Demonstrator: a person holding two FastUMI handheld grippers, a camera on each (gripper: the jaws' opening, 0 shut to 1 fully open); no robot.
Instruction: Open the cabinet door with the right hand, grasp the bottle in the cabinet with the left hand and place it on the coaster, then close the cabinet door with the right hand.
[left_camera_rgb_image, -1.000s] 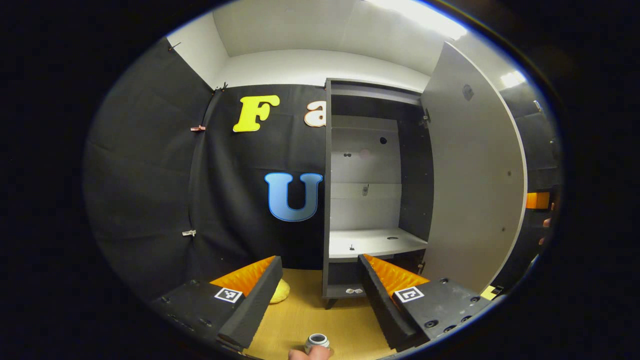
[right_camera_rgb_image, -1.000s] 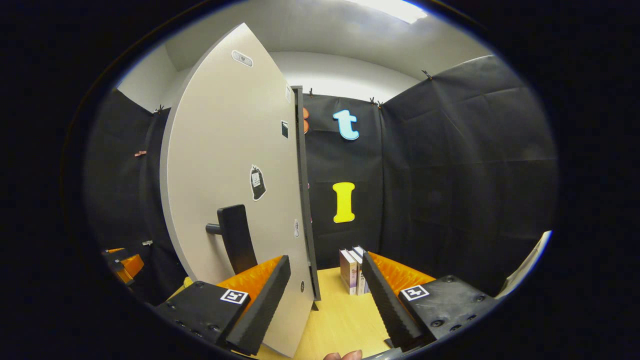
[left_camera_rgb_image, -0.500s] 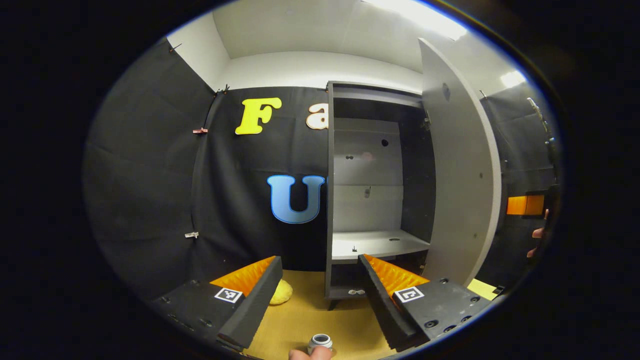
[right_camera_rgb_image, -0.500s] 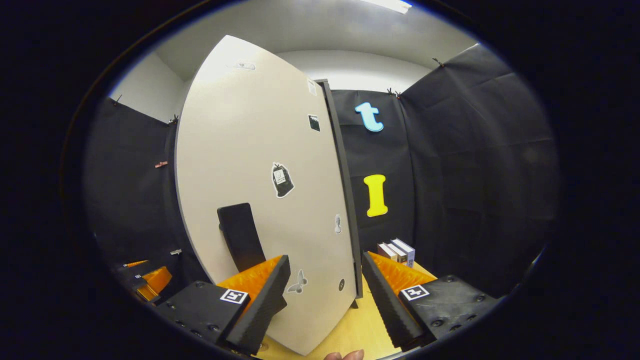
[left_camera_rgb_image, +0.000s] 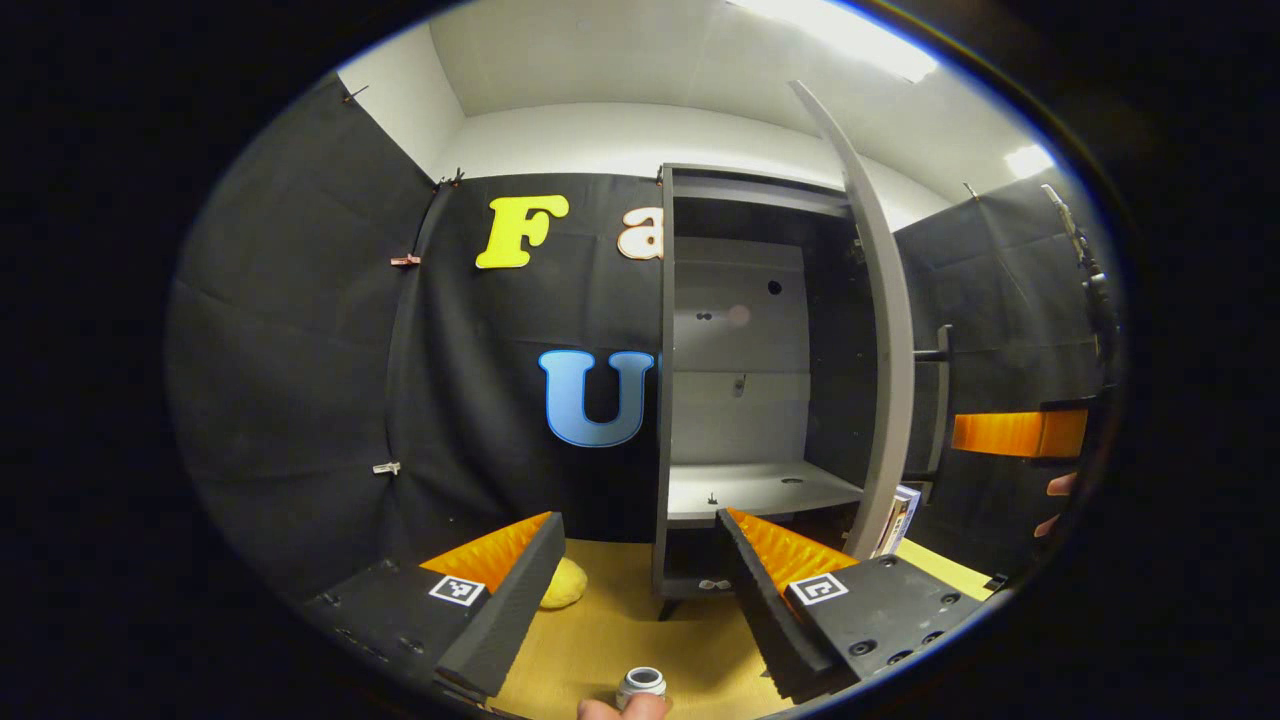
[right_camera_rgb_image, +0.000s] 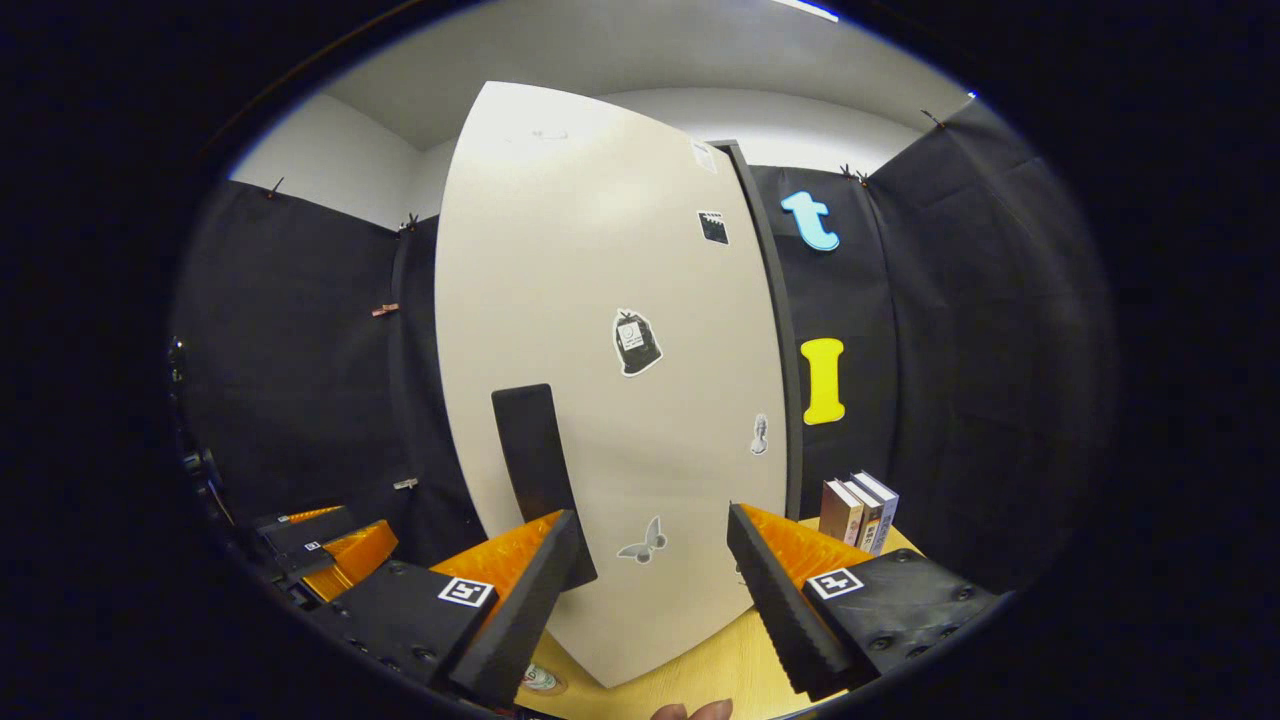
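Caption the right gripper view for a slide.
Open hand-held gripper facing the cabinet door, near its black handle; books beyond.

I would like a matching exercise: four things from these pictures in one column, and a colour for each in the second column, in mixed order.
Things:
1. door handle
2. cabinet door
3. table
4. shelf in the cabinet

Colours:
A. white
B. black
C. yellow wood
D. beige

Pairs: 1-B, 2-D, 3-C, 4-A
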